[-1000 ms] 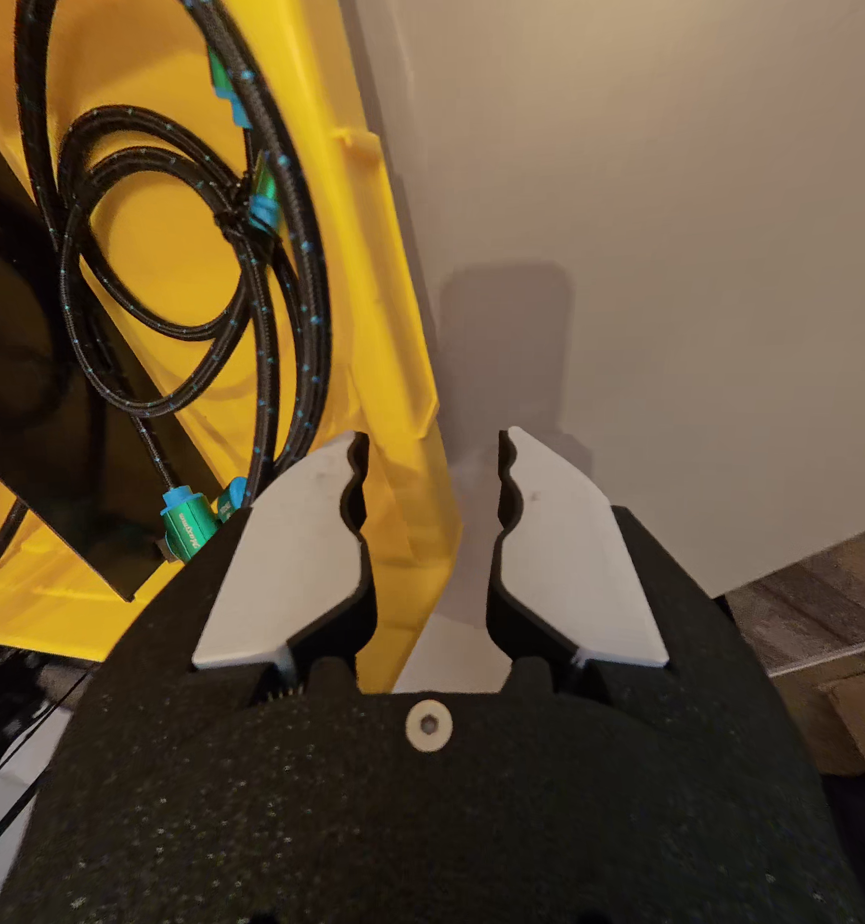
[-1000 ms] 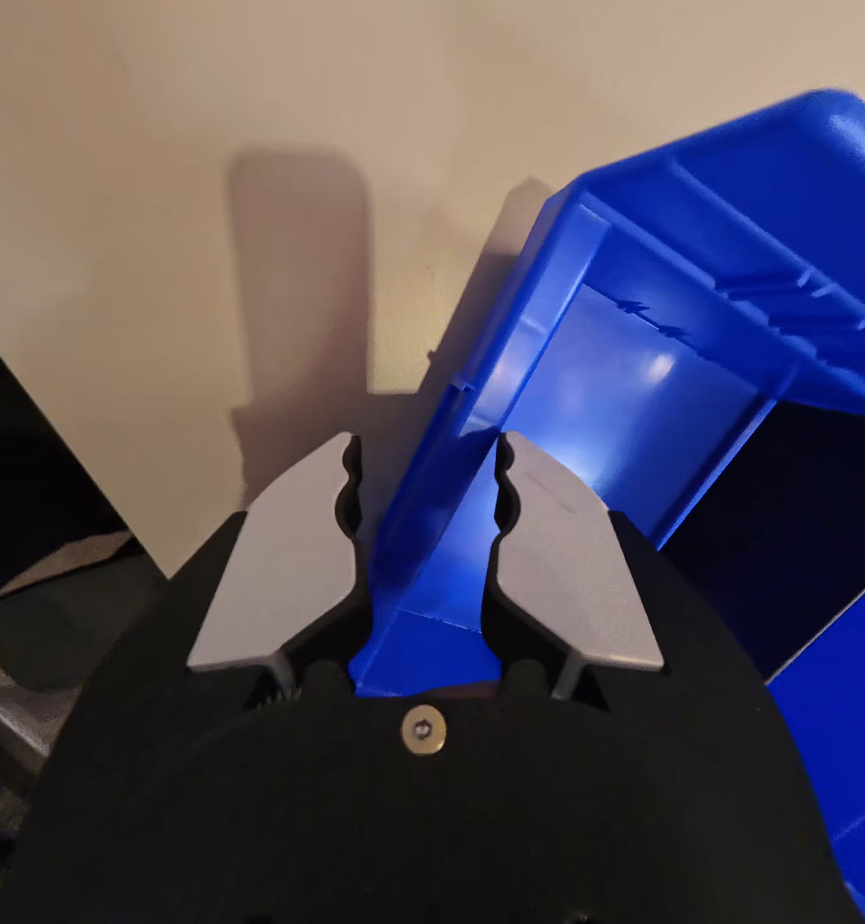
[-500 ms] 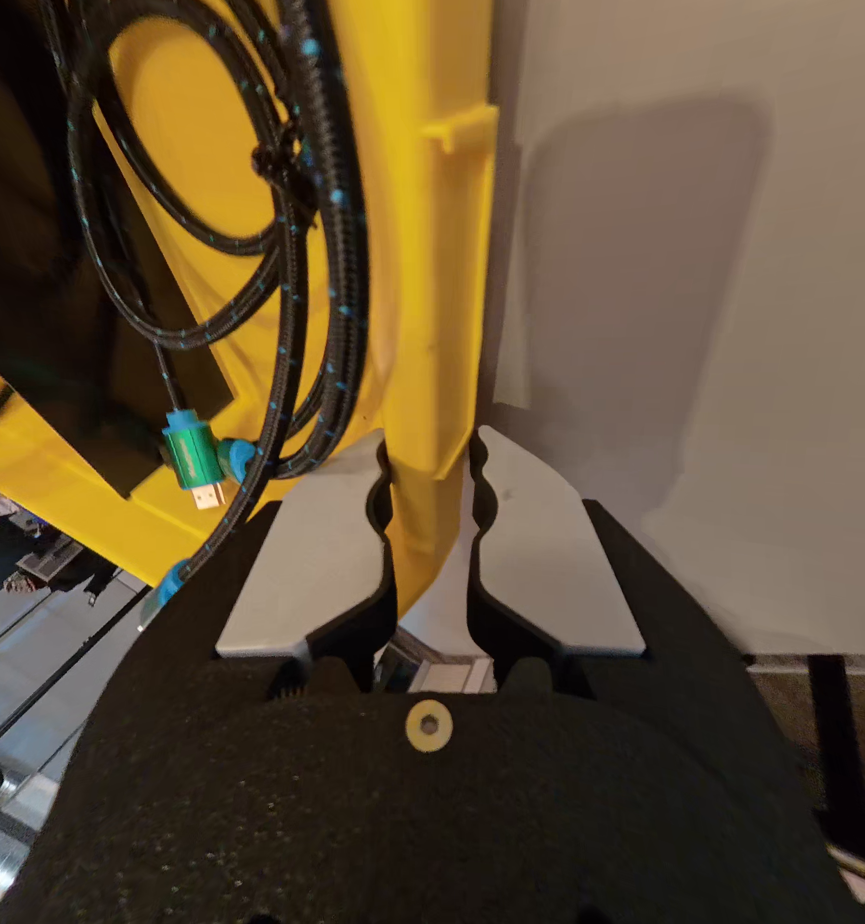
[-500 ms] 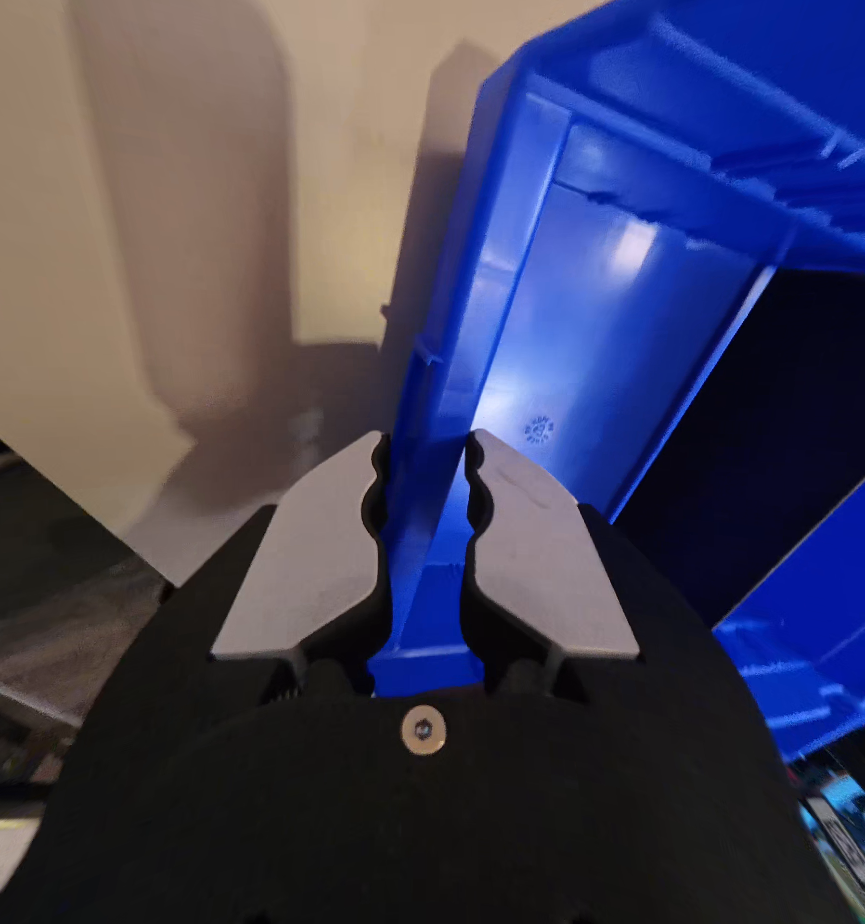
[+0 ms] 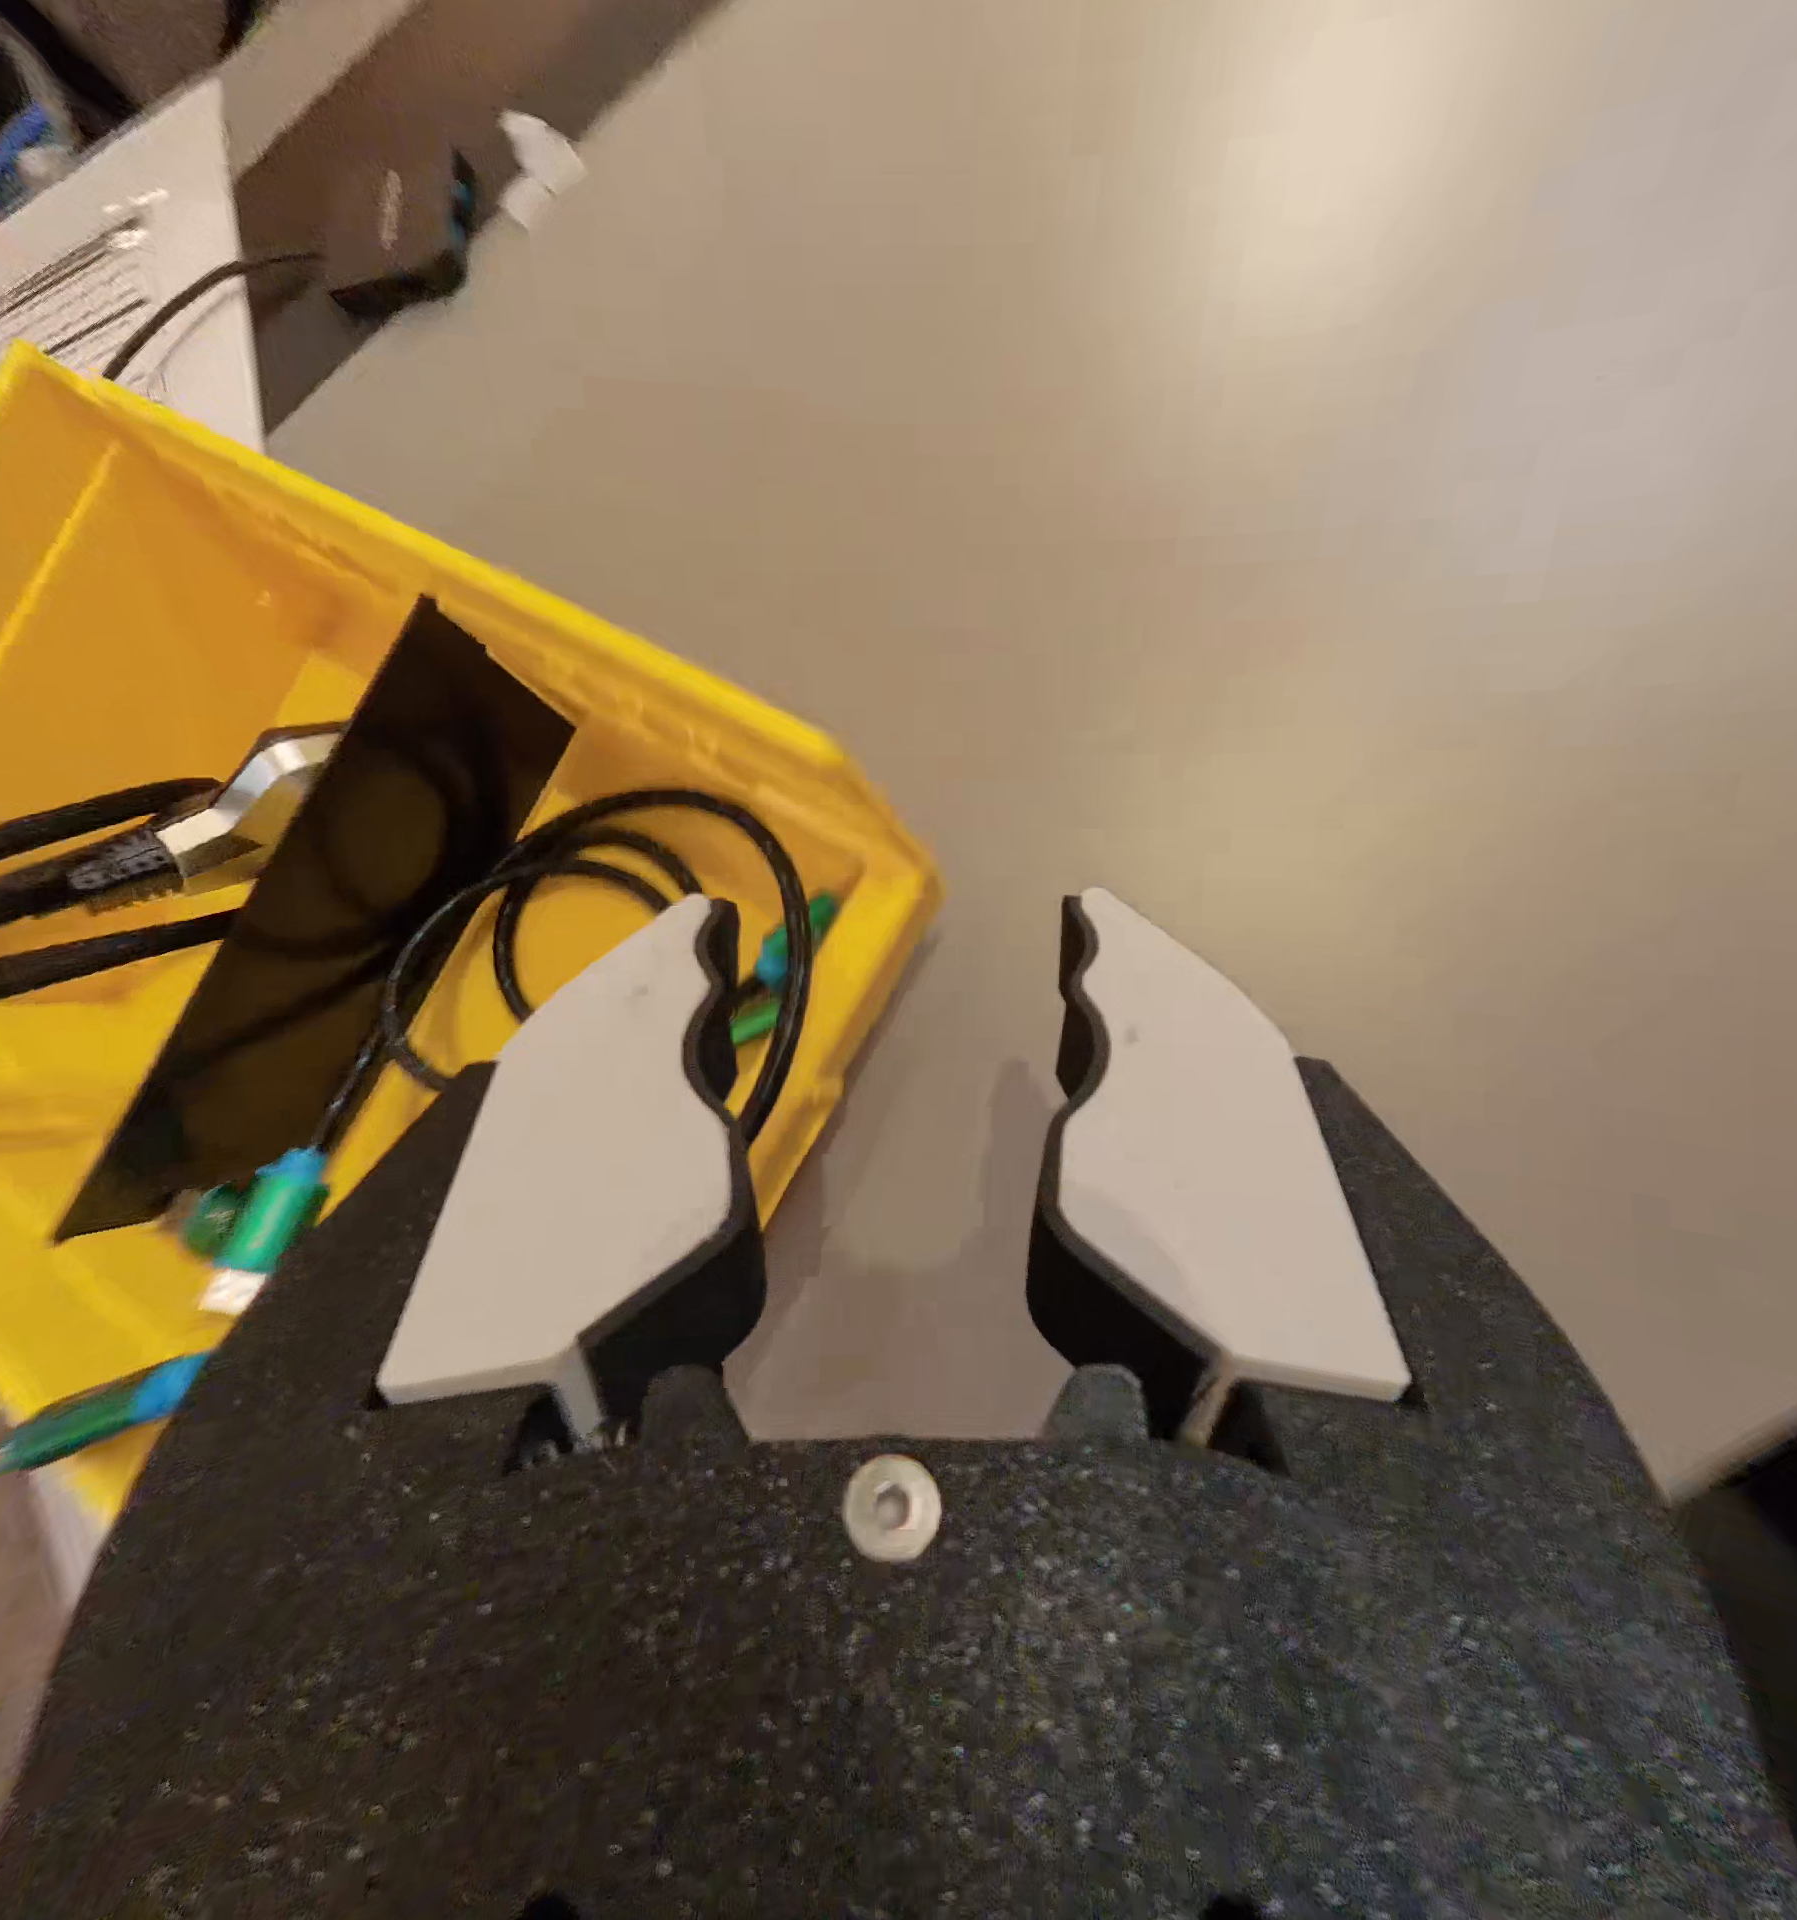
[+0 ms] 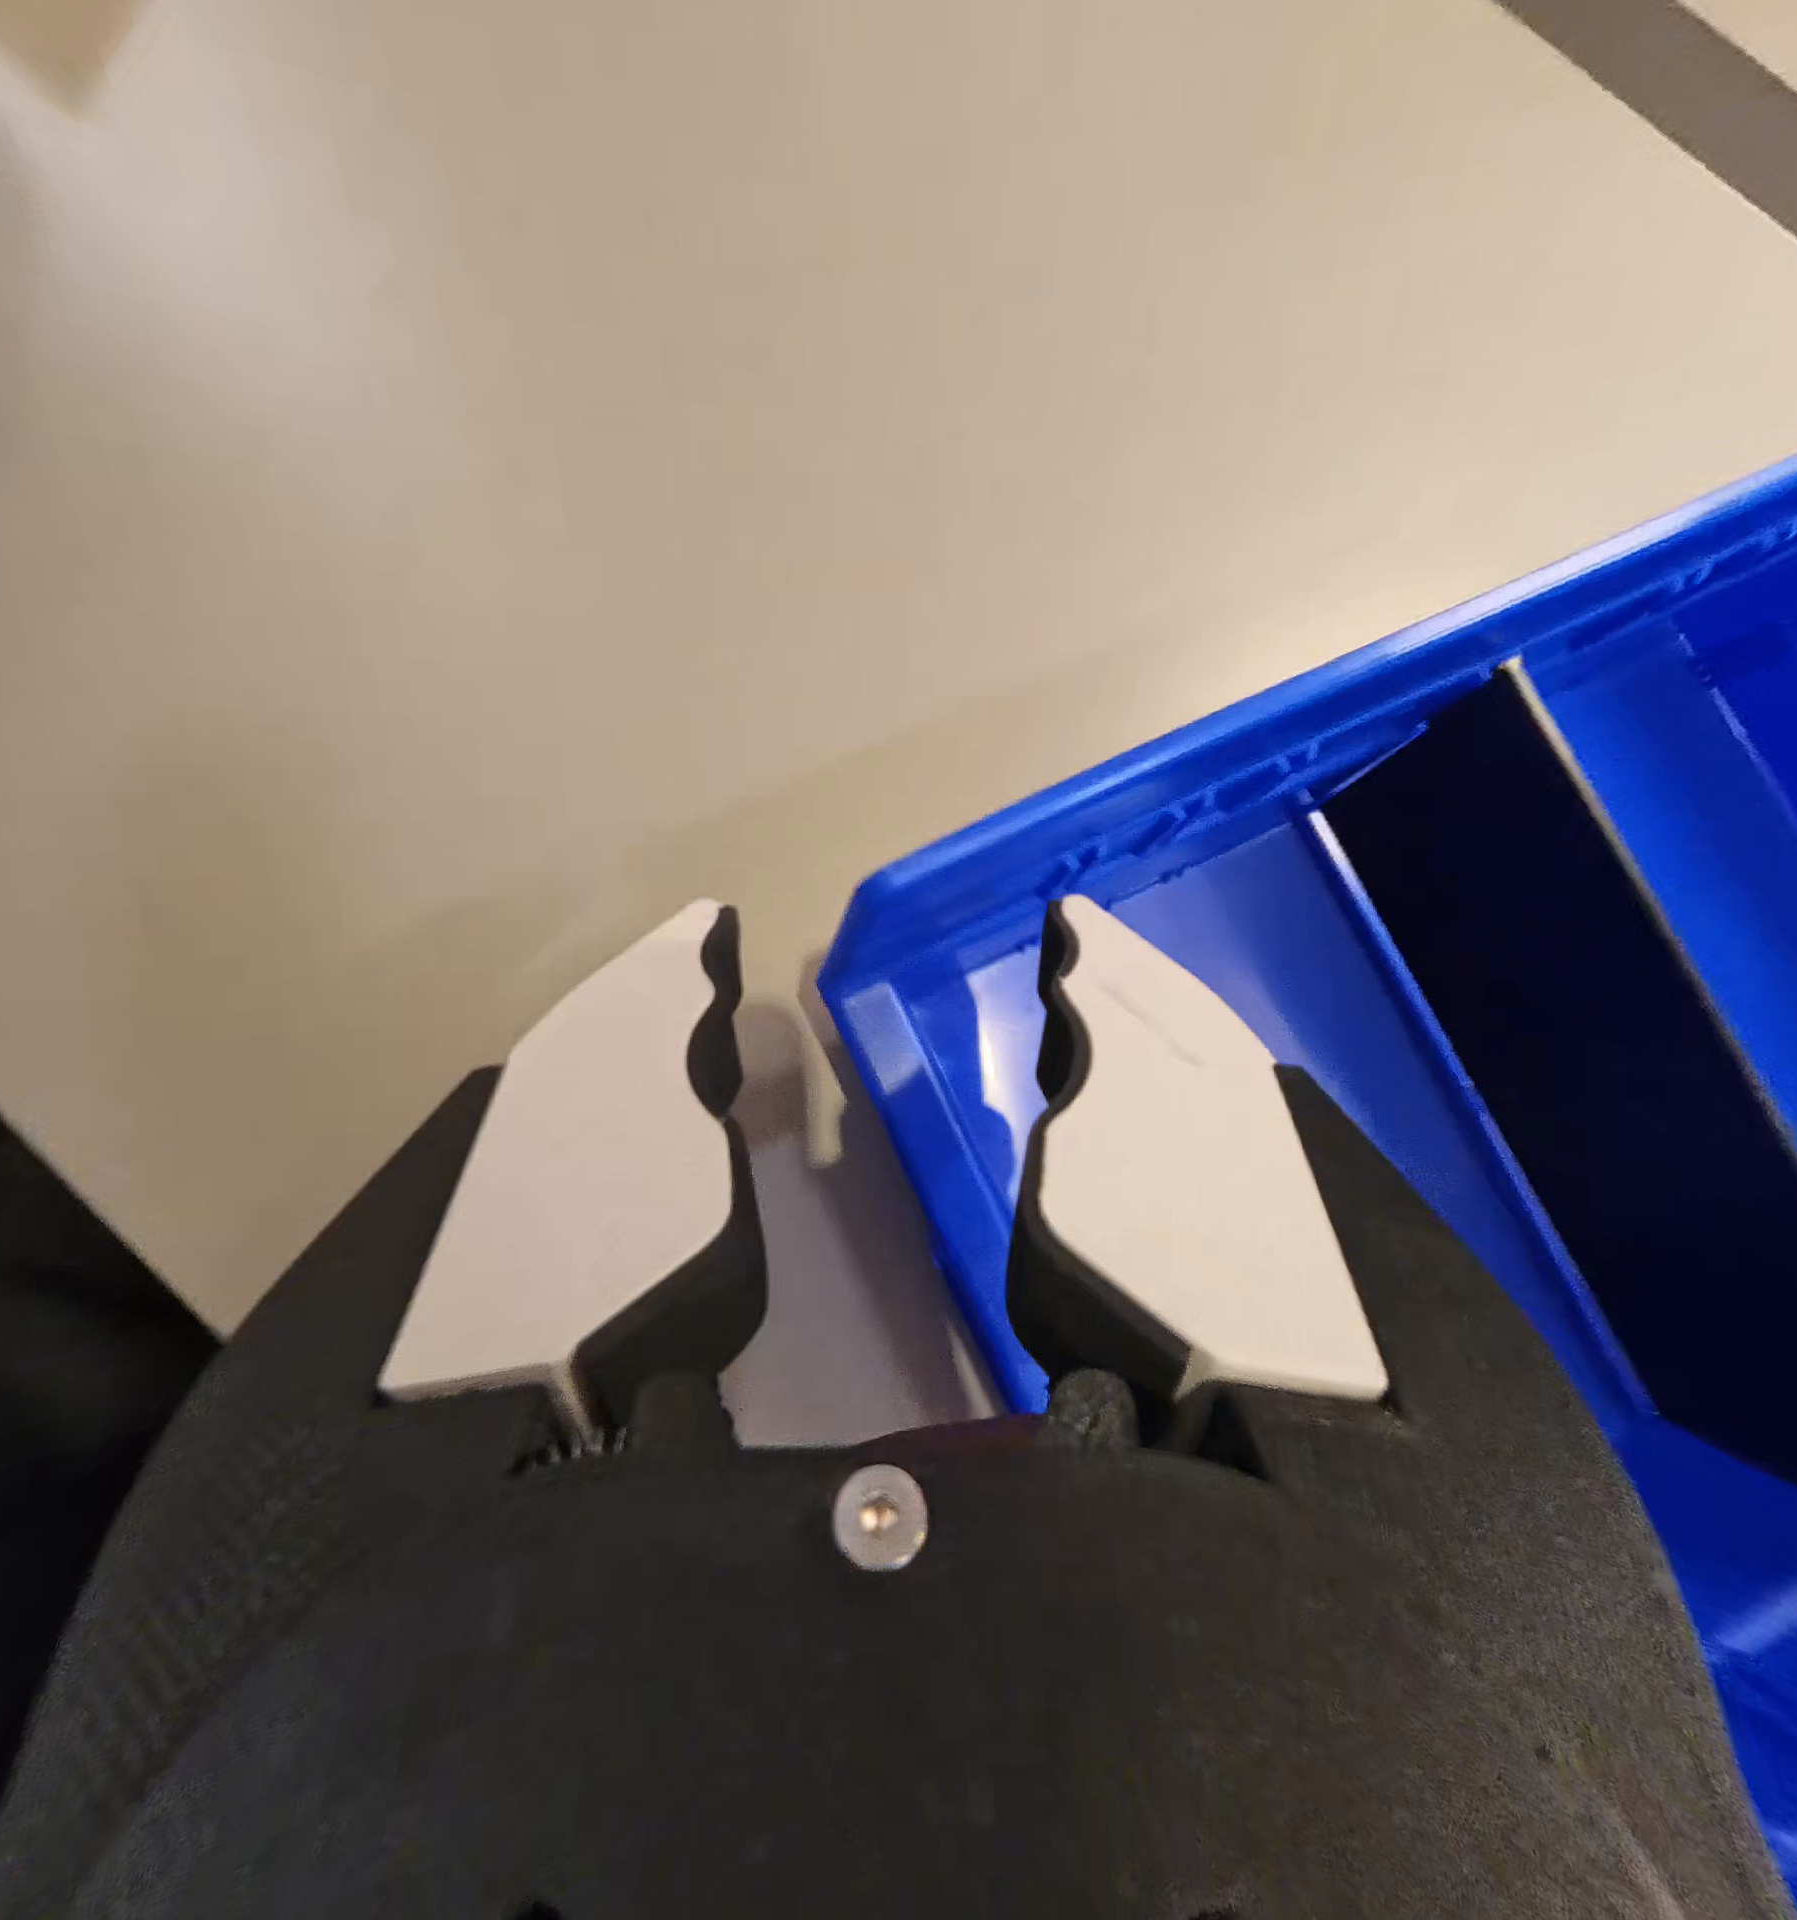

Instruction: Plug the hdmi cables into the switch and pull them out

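Note:
A yellow bin [image 5: 665, 686] sits on the beige table at the left of the left wrist view. It holds a coiled black HDMI cable [image 5: 603, 821] with green and blue plugs [image 5: 270, 1216], and thicker braided cables with a silver plug [image 5: 239, 821]. One green plug [image 5: 94, 1413] sticks out over the bin's near edge. A black box [image 5: 395, 229], likely the switch, lies far off at the top left. My left gripper [image 5: 889, 914] is open and empty, just right of the bin's corner. My right gripper [image 6: 889, 920] is open, with its jaws either side of the blue bin's [image 6: 1289, 748] wall.
A black divider [image 5: 354, 914] stands in the yellow bin. The blue bin has a dark divider [image 6: 1548, 987] and shows nothing else inside. A white sheet [image 5: 94, 270] and a thin cable [image 5: 198, 301] lie beyond the yellow bin. Bare table [image 5: 1289, 520] spreads ahead. The left gripper's tips are roughly 50 cm from the right gripper's.
Both grippers were shut on the bin walls half a second ago and have opened. The left gripper now stands clear of the yellow bin. Both bins now lie flatter on the table.

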Motion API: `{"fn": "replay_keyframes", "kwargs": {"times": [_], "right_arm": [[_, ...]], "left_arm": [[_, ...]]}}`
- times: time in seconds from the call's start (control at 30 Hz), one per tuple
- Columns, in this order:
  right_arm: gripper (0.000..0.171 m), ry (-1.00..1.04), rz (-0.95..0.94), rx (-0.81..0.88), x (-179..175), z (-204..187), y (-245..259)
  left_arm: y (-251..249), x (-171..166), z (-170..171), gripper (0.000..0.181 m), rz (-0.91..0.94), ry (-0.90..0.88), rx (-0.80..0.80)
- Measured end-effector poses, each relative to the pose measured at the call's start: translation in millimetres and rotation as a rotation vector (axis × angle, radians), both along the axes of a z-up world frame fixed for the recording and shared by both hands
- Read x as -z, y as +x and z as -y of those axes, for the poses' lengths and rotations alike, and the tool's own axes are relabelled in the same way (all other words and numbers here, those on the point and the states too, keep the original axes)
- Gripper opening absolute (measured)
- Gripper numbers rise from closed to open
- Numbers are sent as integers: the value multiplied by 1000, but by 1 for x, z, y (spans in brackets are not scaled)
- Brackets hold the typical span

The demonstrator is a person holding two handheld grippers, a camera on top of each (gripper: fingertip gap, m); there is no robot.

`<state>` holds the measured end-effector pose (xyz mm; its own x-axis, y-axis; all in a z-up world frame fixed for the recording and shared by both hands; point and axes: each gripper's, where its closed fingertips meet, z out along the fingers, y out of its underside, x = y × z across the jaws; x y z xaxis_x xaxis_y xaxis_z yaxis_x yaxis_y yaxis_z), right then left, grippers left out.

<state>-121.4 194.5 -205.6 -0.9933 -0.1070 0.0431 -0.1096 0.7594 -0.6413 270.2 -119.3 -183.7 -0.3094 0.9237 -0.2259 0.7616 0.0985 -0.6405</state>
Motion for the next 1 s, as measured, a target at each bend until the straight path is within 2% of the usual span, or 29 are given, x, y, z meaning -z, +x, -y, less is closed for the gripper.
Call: {"fn": "replay_keyframes", "kwargs": {"times": [0.03,0.1,0.2,0.27,0.3,0.33,0.47,0.7,0.83,1.0], "right_arm": [[58,-31,18,42,5,4,3],[61,-83,34,126,14,10,6],[61,-182,36,248,19,17,4],[51,-228,14,318,19,19,-1],[41,-242,-16,346,19,19,-5],[30,-252,-58,369,19,18,-11],[29,-275,-97,352,18,15,-16],[21,-250,-198,313,18,-14,-37],[16,-238,-251,316,17,-27,-55],[15,-259,-239,313,17,-20,-72]], "left_arm": [[-11,6,7,62,-29,-9,-59],[-25,21,21,68,-37,-38,-142],[-36,29,41,61,-84,-90,-257],[-41,32,50,45,-129,-112,-296],[-39,31,57,31,-131,-158,-322],[-38,31,60,31,-136,-183,-315],[-20,30,64,24,-162,-227,-353],[47,27,65,6,-222,-305,-479],[66,26,58,5,-344,-243,-522],[71,26,56,4,-370,-291,-557]]}}
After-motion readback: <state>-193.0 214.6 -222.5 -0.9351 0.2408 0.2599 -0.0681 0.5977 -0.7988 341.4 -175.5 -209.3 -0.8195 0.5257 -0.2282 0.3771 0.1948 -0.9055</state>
